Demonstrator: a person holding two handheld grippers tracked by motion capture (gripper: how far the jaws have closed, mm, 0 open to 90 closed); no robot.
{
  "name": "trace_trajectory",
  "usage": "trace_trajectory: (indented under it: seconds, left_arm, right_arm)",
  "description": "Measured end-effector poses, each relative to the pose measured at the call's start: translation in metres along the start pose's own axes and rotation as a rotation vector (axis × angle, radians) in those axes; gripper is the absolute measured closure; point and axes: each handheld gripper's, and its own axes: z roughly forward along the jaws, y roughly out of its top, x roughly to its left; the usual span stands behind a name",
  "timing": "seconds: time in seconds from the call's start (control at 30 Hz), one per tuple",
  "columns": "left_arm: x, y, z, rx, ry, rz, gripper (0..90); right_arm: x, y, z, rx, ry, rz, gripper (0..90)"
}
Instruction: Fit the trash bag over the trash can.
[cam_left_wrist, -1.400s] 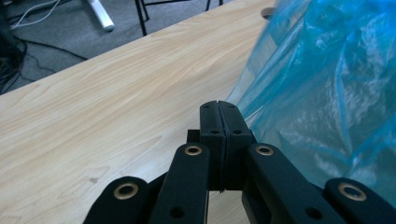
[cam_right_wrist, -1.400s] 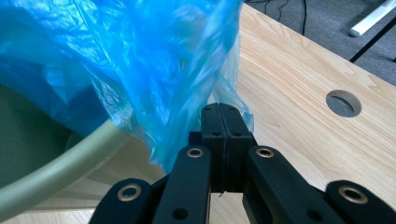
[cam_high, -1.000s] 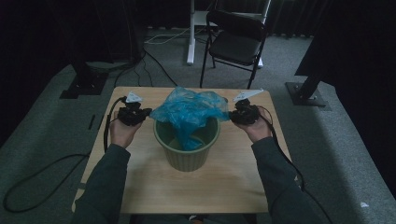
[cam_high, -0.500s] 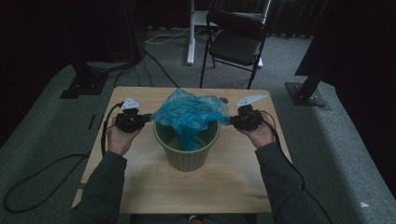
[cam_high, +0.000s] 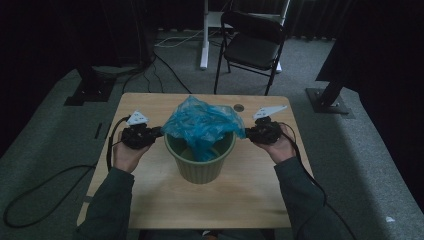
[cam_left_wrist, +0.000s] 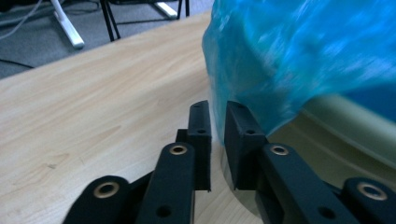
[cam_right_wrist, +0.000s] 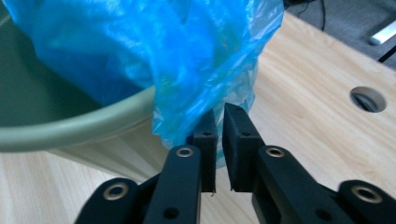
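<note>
High view: set the green bin in the middle of the table, with the blue bag heaped over its mouth and hanging partly inside, presumably to line it. Held the left gripper and the right gripper level at opposite sides of the bag, each pointing in at the film, likely for spreading its edge out toward the rim. Had just been opening the left jaws: narrow gap, seemingly bare, bag edge just beyond the tip of the right-hand jaw, so released. Had just been opening the right jaws too: slightly parted, thin film hanging in the gap and past the tips, pads not pressing it. Judged as a let-go on both sides, leaving the edge to drape over the rim.
</note>
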Motion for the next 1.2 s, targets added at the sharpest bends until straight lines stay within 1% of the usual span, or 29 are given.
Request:
trace_trajectory:
  seconds: [0.03,0.07,0.1,0.13,0.17,0.2,0.27,0.33,0.4,0.53,0.6,0.67,0.77,0.83,0.93,1.1,1.2]
  left_arm:
    - [0.0,0.001,-0.003,-0.01,0.002,-0.004,75.9]
    - [0.002,0.003,-0.007,-0.027,0.005,-0.01,72.7]
    - [0.002,0.003,-0.007,-0.027,0.005,-0.01,71.7]
    - [0.002,0.004,-0.009,-0.032,0.006,-0.007,70.7]
    - [0.002,0.005,-0.01,-0.038,0.013,-0.002,70.7]
    - [0.003,0.005,-0.012,-0.044,0.013,-0.005,69.7]
    - [0.005,0.005,-0.014,-0.058,0.007,-0.021,69.5]
    - [0.006,0.005,-0.015,-0.064,0.014,-0.024,69.5]
    - [0.007,0.005,-0.017,-0.071,0.01,-0.034,69.5]
    - [0.008,0.006,-0.022,-0.091,0.013,-0.05,69.4]
    - [0.01,0.008,-0.024,-0.092,0.02,-0.054,69.4]
    - [0.011,0.012,-0.026,-0.106,0.02,-0.06,69.4]
    - [0.01,0.018,-0.027,-0.119,0.01,-0.059,67.9]
    - [0.008,0.021,-0.026,-0.117,0.004,-0.049,66.9]
    - [0.008,0.027,-0.024,-0.126,-0.031,-0.045,65.7]
    - [0.005,0.038,-0.019,-0.121,-0.06,-0.029,64.4]
    - [0.004,0.043,-0.015,-0.117,-0.071,-0.029,63.4]
  right_arm:
    - [-0.001,0.001,-0.002,-0.008,-0.004,0.002,82.3]
    - [-0.002,0.003,-0.006,-0.027,-0.013,0.0,80.4]
    - [-0.002,0.003,-0.006,-0.027,-0.013,0.0,80.4]
    - [-0.003,0.004,-0.009,-0.041,-0.017,0.006,79.3]
    - [-0.003,0.004,-0.009,-0.041,-0.017,0.006,79.3]
    - [-0.003,0.006,-0.012,-0.053,-0.021,0.011,78.2]
    - [-0.003,0.006,-0.013,-0.057,-0.024,0.012,77.3]
    - [-0.004,0.007,-0.015,-0.062,-0.029,0.013,76.6]
    - [-0.005,0.008,-0.018,-0.072,-0.035,0.017,74.8]
    - [-0.008,0.008,-0.023,-0.088,-0.042,0.03,74.0]
    - [-0.008,0.008,-0.026,-0.096,-0.046,0.034,73.3]
    - [-0.009,0.008,-0.028,-0.103,-0.051,0.036,71.6]
    - [-0.011,0.009,-0.031,-0.115,-0.06,0.043,70.8]
    - [-0.012,0.009,-0.034,-0.126,-0.063,0.05,70.7]
    - [-0.012,0.009,-0.039,-0.133,-0.056,0.05,69.9]
    - [-0.012,0.007,-0.045,-0.138,-0.045,0.045,69.7]
    - [-0.012,0.004,-0.048,-0.142,-0.044,0.044,69.7]
